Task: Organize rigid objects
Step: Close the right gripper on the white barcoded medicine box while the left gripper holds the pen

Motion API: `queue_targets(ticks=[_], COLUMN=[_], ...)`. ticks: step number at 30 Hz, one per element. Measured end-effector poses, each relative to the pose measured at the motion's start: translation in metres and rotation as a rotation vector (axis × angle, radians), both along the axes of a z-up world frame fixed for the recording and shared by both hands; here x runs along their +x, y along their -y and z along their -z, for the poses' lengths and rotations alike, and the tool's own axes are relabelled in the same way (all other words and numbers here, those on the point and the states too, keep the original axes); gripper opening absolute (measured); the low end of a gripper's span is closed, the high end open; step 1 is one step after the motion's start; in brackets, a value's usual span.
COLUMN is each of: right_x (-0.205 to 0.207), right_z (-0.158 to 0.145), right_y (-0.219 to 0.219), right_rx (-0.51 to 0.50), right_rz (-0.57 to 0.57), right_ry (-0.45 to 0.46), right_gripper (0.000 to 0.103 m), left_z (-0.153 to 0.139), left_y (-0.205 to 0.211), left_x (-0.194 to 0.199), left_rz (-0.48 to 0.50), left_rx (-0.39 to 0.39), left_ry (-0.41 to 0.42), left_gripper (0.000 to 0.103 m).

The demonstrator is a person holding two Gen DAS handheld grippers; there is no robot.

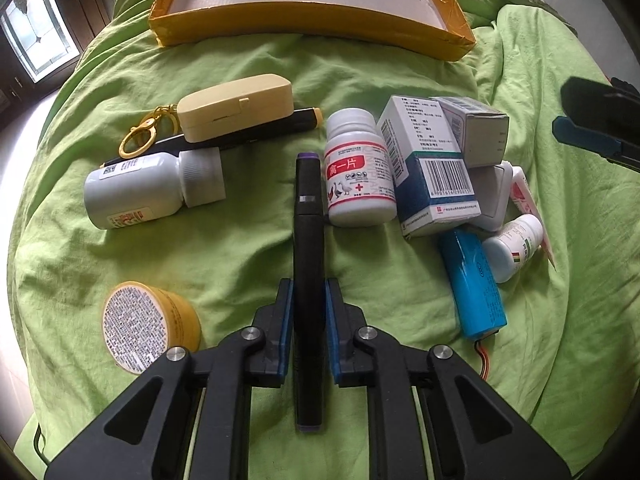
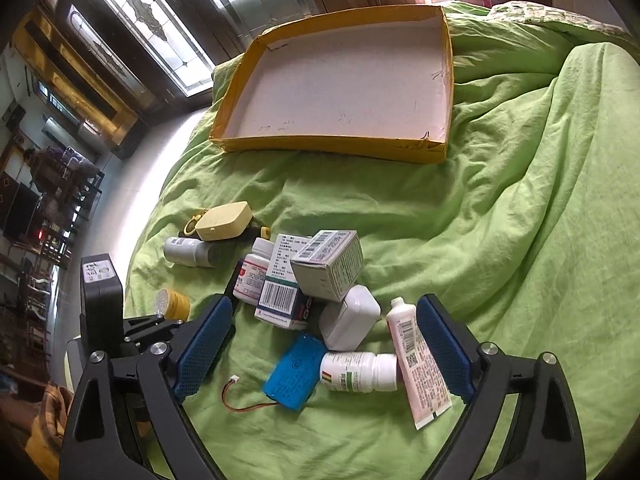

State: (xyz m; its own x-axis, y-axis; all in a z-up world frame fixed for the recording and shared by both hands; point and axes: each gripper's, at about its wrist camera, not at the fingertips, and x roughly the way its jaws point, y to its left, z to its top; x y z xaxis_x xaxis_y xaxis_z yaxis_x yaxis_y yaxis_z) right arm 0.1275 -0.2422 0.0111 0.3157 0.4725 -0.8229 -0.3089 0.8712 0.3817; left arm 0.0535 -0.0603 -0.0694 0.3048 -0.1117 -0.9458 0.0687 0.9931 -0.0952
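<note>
Your left gripper (image 1: 308,312) is clamped on the black marker-like pen with purple end caps (image 1: 307,216), gripped about mid-length, the pen lying along the fingers with its far tip pointing to twelve o'clock in the left wrist view. Whether it is clear of the green bedsheet (image 1: 240,248) I cannot tell. It looks like the carry comes next: lift straight up before travelling, because the upright white pill bottle with the red label (image 1: 358,172) stands just at the pen's two o'clock and would tip at a sideways brush. Then head to twelve o'clock, where the shallow yellow cardboard tray with a white floor (image 1: 448,34) sits empty, and lay the pen flat along a wall so it cannot roll.

Your right gripper (image 2: 324,356) stands wide, holding nothing, over the small white bottle lying on its side (image 2: 358,372), with the pink tube (image 2: 420,368) close against the right finger. Centre on the bottle alone before closing.
</note>
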Motion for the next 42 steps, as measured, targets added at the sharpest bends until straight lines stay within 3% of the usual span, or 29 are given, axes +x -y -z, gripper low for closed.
queue_targets(ticks=[7, 15, 21, 29, 37, 42], right_x=[0.039, 0.053, 0.059, 0.048, 0.041, 0.043], right_z=[0.032, 0.06, 0.074, 0.062, 0.052, 0.053], right_y=[-0.007, 0.001, 0.007, 0.01, -0.002, -0.002], right_rx=[0.091, 0.143, 0.251, 0.254, 0.036, 0.0], right_rz=[0.043, 0.09, 0.119, 0.121, 0.094, 0.079], right_ry=[-0.16, -0.269, -0.344, -0.274, -0.142, -0.121], right_gripper=[0.066, 0.062, 0.052, 0.042, 0.042, 0.042], left_z=[0.002, 0.002, 0.002, 0.006, 0.003, -0.004], left_y=[-0.005, -0.007, -0.006, -0.002, 0.003, 0.001], left_x=[0.01, 0.003, 0.007, 0.009, 0.016, 0.014], left_rz=[-0.015, -0.015, -0.015, -0.021, -0.027, -0.036], left_rx=[-0.033, -0.033, -0.033, -0.032, -0.013, -0.053], left_ry=[0.008, 0.009, 0.009, 0.011, 0.046, 0.072], left_gripper=[0.012, 0.012, 0.012, 0.012, 0.012, 0.012])
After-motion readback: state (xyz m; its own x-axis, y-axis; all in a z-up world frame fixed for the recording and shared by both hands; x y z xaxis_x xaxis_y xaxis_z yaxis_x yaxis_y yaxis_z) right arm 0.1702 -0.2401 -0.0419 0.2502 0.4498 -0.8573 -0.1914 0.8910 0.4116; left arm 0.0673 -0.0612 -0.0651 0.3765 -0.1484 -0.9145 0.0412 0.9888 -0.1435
